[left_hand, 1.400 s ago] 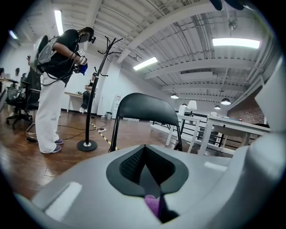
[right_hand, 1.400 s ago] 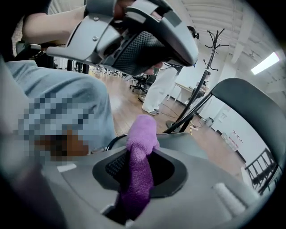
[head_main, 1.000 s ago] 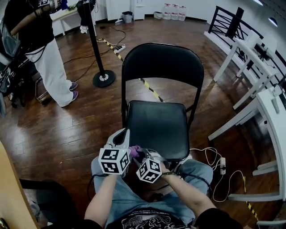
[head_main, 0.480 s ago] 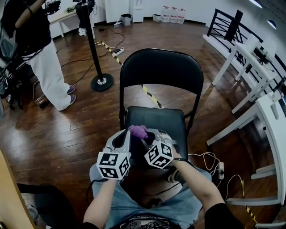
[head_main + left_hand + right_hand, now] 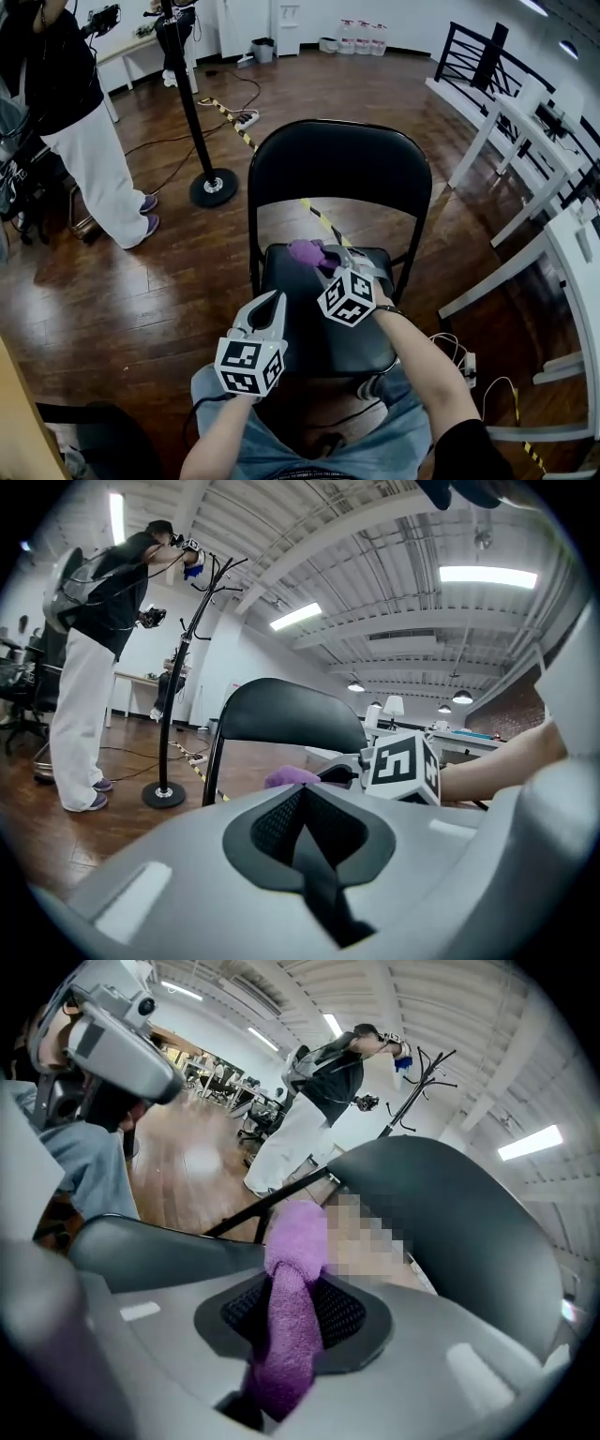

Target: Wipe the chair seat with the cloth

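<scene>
A black folding chair stands before me, its seat [image 5: 333,328] dark and padded under a curved backrest [image 5: 342,164]. My right gripper [image 5: 323,255] is shut on a purple cloth [image 5: 304,251] and holds it over the seat's back left part, near the backrest. In the right gripper view the cloth [image 5: 291,1307] runs up between the jaws and bunches at the tip. My left gripper [image 5: 272,302] hovers by the seat's left front edge, shut with nothing in it. The left gripper view shows the cloth [image 5: 291,777] beyond its closed jaws.
A person in white trousers [image 5: 94,169] stands at the left on the wooden floor. A coat stand with a round base [image 5: 212,186] is behind the chair to the left. White desks [image 5: 534,187] line the right side. Cables and a power strip [image 5: 466,366] lie at the chair's right.
My right gripper has carried the cloth forward from the seat's front edge to its back part. The left gripper has stayed near the front left edge.
</scene>
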